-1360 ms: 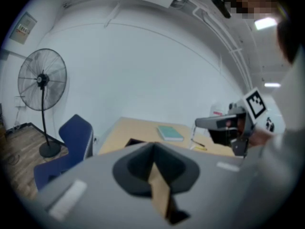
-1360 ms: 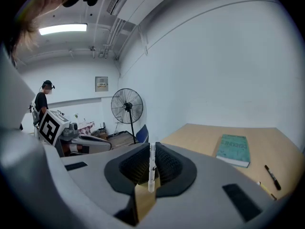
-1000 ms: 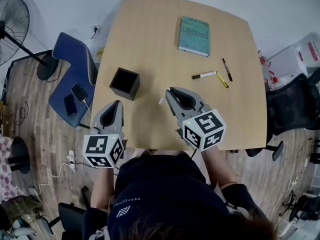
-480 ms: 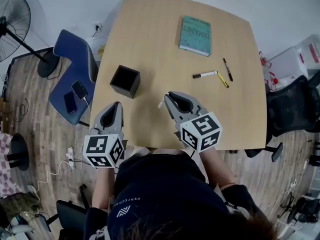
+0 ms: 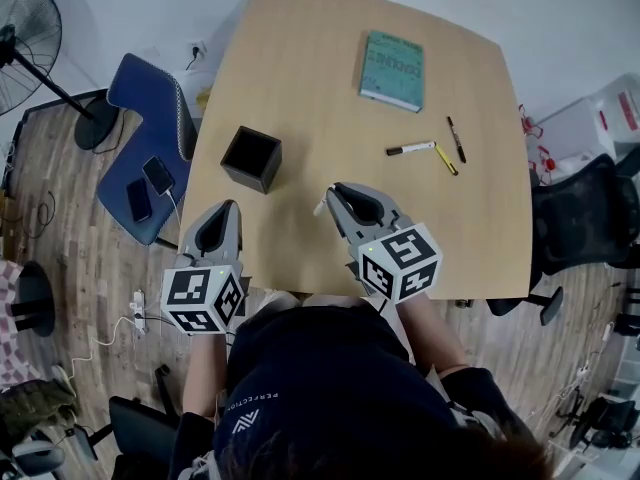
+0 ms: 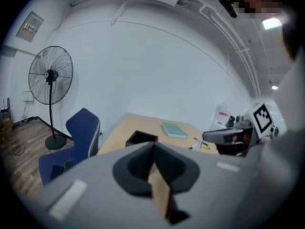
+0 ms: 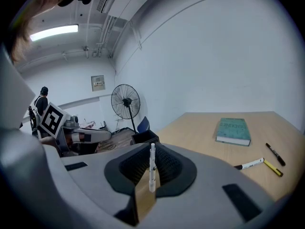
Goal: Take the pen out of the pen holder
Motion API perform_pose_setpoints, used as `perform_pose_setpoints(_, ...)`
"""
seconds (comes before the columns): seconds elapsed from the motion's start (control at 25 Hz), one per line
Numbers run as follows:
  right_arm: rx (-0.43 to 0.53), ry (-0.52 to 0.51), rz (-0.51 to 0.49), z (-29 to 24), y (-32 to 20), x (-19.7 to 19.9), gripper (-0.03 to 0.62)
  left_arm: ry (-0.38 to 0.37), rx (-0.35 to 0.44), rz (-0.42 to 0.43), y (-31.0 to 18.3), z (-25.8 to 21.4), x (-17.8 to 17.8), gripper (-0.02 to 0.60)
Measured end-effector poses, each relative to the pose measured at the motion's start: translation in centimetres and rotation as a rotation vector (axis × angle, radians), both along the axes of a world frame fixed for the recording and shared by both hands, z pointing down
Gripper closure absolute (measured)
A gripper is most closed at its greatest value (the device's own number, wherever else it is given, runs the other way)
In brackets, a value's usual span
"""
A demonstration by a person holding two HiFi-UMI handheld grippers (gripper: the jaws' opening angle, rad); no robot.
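The black square pen holder point(image 5: 250, 158) stands open-topped on the left part of the wooden table point(image 5: 330, 98), with nothing showing inside it. My right gripper point(image 5: 330, 196) hovers over the near table edge, shut on a white pen point(image 5: 320, 206). In the right gripper view that white pen point(image 7: 152, 168) stands upright between the closed jaws, and the pen holder point(image 7: 145, 137) lies beyond to the left. My left gripper point(image 5: 228, 208) is shut and empty, near the table's front-left edge, short of the holder point(image 6: 141, 137).
A white marker point(image 5: 410, 150), a yellow pen point(image 5: 445, 160) and a black pen point(image 5: 455, 140) lie at the right of the table. A teal book point(image 5: 391, 70) lies at the back. A blue chair point(image 5: 150, 158) with two phones stands left, a fan point(image 5: 25, 38) beyond it.
My right gripper has drawn slightly back toward the near table edge with the white pen in it. The left gripper has shifted a little to the left.
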State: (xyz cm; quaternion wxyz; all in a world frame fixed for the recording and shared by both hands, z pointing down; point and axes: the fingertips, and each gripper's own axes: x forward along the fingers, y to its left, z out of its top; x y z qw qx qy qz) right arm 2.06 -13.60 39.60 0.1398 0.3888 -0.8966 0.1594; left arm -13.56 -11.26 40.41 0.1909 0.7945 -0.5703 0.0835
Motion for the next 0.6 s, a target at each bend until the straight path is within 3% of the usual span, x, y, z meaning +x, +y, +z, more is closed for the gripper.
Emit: perform_pose_setpoints(0.6, -0.013, -0.008, 0.003, 0.05, -0.45, -0.26, 0.562, -0.003, -0.004, 0.007, -0.75, 0.00, -0.17, 0.575)
